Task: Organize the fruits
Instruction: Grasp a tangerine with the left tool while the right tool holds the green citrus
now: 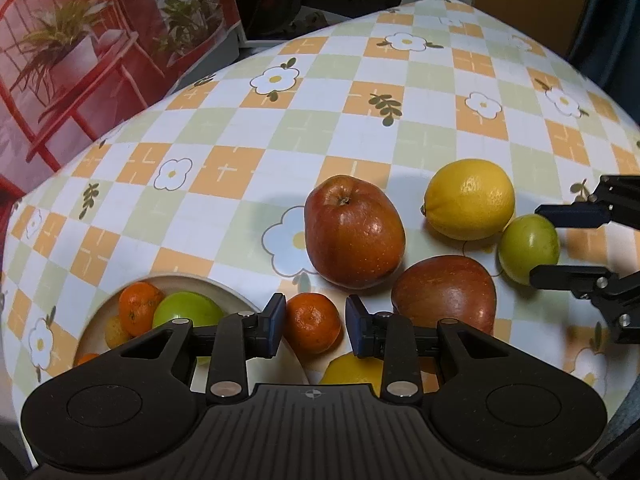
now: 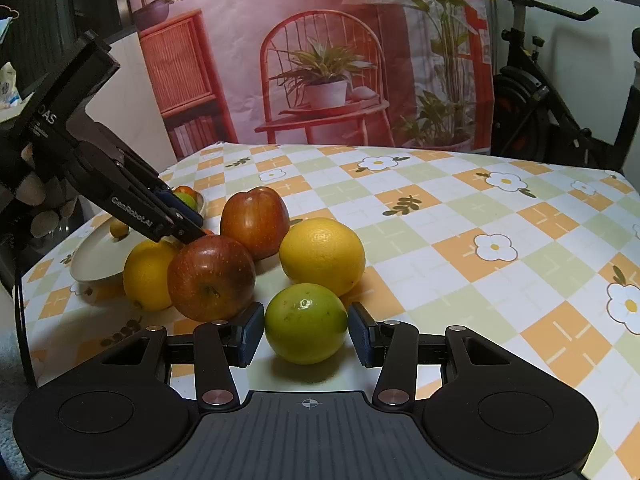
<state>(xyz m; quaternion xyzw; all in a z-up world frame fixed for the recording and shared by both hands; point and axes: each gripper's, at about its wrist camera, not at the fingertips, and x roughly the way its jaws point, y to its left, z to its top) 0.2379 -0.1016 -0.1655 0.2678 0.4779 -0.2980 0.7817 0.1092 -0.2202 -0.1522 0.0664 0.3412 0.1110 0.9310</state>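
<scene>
Two grippers work over a table (image 2: 460, 216) spread with a checked, flowered cloth. The left gripper (image 1: 315, 322) points steeply down with a small mandarin (image 1: 314, 322) between its blue pads; both pads meet the fruit's sides, so it is clenched on the mandarin, just right of a pale bowl (image 1: 224, 286). That bowl sits at the near left of the table and already holds another mandarin (image 1: 138, 306), a green fruit (image 1: 186, 312) and some smaller orange pieces. The right gripper (image 2: 306, 330) has its pads against the two sides of a green lime-like fruit (image 2: 306, 322) that rests on the cloth, grasping it. Just beyond that fruit lie a yellow lemon (image 2: 322, 254) and a red apple (image 2: 211, 276), with a second red apple (image 2: 254, 220) farther back and a second lemon (image 2: 146, 274) to the left, beside the bowl. A printed backdrop (image 2: 320, 60) of a red chair and plants hangs behind the table
</scene>
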